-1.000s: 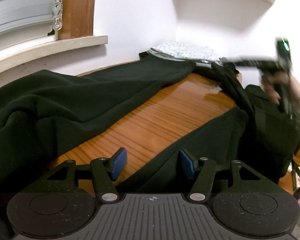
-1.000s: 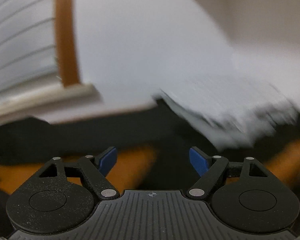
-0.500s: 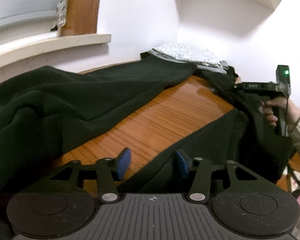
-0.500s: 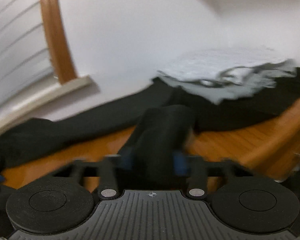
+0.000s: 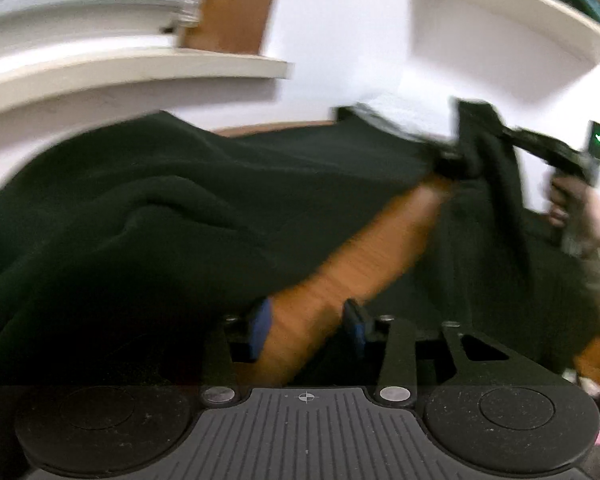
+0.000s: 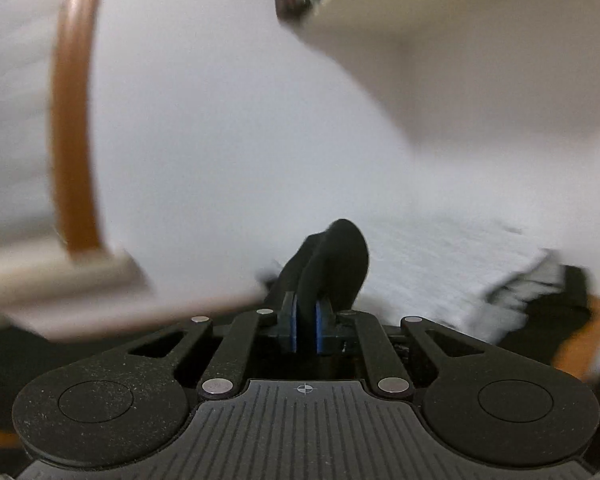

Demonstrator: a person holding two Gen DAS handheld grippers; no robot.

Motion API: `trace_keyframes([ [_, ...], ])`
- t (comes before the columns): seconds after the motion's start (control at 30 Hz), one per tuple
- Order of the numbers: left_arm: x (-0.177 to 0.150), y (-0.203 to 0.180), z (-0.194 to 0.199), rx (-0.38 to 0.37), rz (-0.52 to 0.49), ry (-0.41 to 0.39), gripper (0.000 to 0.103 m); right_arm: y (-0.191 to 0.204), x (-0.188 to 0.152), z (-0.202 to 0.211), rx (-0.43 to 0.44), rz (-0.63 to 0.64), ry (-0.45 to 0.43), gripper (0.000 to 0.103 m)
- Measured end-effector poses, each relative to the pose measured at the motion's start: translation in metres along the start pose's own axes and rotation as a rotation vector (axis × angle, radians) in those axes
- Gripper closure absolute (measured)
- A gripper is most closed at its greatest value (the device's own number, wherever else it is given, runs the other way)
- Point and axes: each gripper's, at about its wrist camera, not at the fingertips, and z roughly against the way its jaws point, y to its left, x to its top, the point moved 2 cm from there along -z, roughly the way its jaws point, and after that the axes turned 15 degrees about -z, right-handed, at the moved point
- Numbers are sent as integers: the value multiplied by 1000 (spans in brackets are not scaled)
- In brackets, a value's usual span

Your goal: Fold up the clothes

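Black fleece garment [image 5: 148,216] lies lengthwise across wooden table [image 5: 356,256]; my right fingers [image 6: 305,326] pinch its far end, left fingers [image 5: 306,330] closing, only bare table between, fabric edges just beside.

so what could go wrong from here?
1. The right gripper pinches only a small bunch of the dark garment; lifting may pull it free.
2. The left gripper is closing with bare table between its fingers; it may miss cloth.
3. The light folded clothes lie close behind; dragging could disturb them.
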Motion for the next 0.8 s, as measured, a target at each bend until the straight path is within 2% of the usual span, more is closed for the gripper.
trace_keyframes([
  [0.07,1,3,0,4,3,0,67,1,-15,-14,-72,54,106,81],
  [0.1,1,4,0,6,5,0,67,0,-19,-13,-74,61,117,69],
  [0.17,1,3,0,10,-1,1,66,7,-18,-3,-88,82,77,52],
  [0.2,1,2,0,14,-7,2,65,12,-15,3,-93,98,45,49],
  [0.27,1,-1,1,25,-19,5,60,30,-8,14,-66,145,-20,47],
  [0.33,0,-4,2,39,-26,6,56,52,-9,16,6,169,-27,43],
  [0.4,0,-7,4,49,-27,2,54,75,-13,7,122,159,34,42],
  [0.53,2,-11,18,64,-18,-25,54,122,-36,-33,274,146,198,42],
  [0.7,2,3,59,66,23,-80,53,181,-65,-66,370,199,308,42],
  [0.8,0,24,89,106,36,-96,53,200,-83,-70,393,221,336,42],
])
